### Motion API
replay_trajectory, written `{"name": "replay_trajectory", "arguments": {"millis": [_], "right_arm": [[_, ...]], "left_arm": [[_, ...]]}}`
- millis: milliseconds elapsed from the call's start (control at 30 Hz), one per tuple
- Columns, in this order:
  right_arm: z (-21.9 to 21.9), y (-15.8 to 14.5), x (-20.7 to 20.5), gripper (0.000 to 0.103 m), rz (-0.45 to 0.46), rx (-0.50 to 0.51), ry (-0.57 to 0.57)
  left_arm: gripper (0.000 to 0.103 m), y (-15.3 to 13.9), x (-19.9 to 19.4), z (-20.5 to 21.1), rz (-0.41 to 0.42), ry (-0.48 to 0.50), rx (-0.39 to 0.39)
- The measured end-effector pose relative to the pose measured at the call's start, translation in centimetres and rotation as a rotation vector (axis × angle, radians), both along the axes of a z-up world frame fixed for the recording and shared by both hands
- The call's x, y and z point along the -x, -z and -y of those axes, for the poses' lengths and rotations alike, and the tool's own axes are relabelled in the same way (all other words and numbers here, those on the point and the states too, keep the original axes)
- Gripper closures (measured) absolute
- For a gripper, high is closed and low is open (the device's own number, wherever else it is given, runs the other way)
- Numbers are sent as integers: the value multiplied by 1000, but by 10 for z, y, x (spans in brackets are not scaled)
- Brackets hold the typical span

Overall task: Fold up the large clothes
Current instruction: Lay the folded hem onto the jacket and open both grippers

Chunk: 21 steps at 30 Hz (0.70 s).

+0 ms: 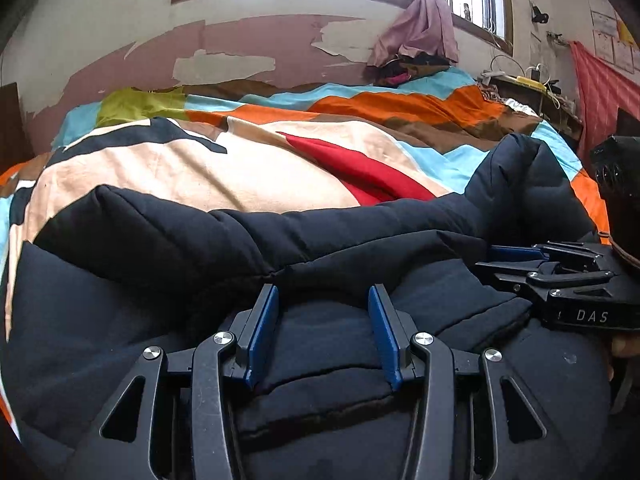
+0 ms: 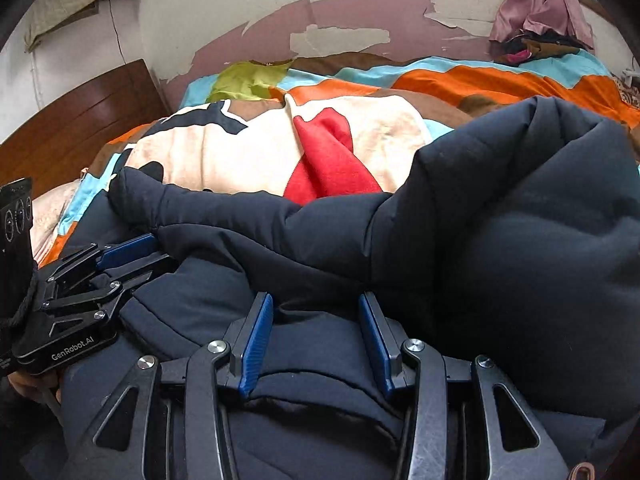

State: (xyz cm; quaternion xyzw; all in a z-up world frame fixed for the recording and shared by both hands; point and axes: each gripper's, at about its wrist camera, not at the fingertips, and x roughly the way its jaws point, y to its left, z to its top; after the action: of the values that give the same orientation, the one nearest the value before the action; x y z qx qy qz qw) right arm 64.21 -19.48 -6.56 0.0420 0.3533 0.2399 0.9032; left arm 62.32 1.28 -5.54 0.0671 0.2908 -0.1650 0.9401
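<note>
On the patchwork bedspread (image 1: 200, 168) my dark padded jacket (image 1: 280, 240) lies lengthwise left to right, sleeve (image 2: 224, 216) pointing left; my left gripper (image 1: 323, 332) and right gripper (image 2: 316, 340) straddle its bunched fabric, jaws partly apart; real grip unclear.

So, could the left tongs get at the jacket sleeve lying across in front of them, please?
Probably yes. The left tongs are open over the jacket, and the sleeve lies just ahead of their tips with nothing between; the right tongs sit off to the side.
</note>
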Motion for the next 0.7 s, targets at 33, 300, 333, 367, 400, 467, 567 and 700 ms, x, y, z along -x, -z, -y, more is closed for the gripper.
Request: {"name": "replay_trajectory", "arguments": {"millis": [33, 300, 333, 367, 400, 467, 567, 700], "right_arm": [[0, 1, 0, 62, -1, 2, 1], [-1, 5, -1, 62, 2, 5, 6], [-1, 5, -1, 62, 1, 4, 5], [-1, 4, -1, 62, 1, 5, 6], [-1, 4, 0, 62, 5, 9, 7], [-2, 2, 2, 61, 19, 21, 10], [-1, -6, 11, 59, 55, 18, 11], [2, -22, 24, 45, 77, 26, 45]], "left_arm": [[62, -1, 1, 0, 3, 0, -1], [62, 1, 2, -3, 17, 3, 22], [62, 1, 2, -4, 17, 4, 25], [62, 1, 3, -4, 19, 4, 26], [62, 0, 4, -4, 21, 4, 27], [62, -2, 8, -5, 30, 3, 26], [58, -11, 15, -6, 20, -11, 10], [40, -26, 23, -16, -37, -60, 51]]}}
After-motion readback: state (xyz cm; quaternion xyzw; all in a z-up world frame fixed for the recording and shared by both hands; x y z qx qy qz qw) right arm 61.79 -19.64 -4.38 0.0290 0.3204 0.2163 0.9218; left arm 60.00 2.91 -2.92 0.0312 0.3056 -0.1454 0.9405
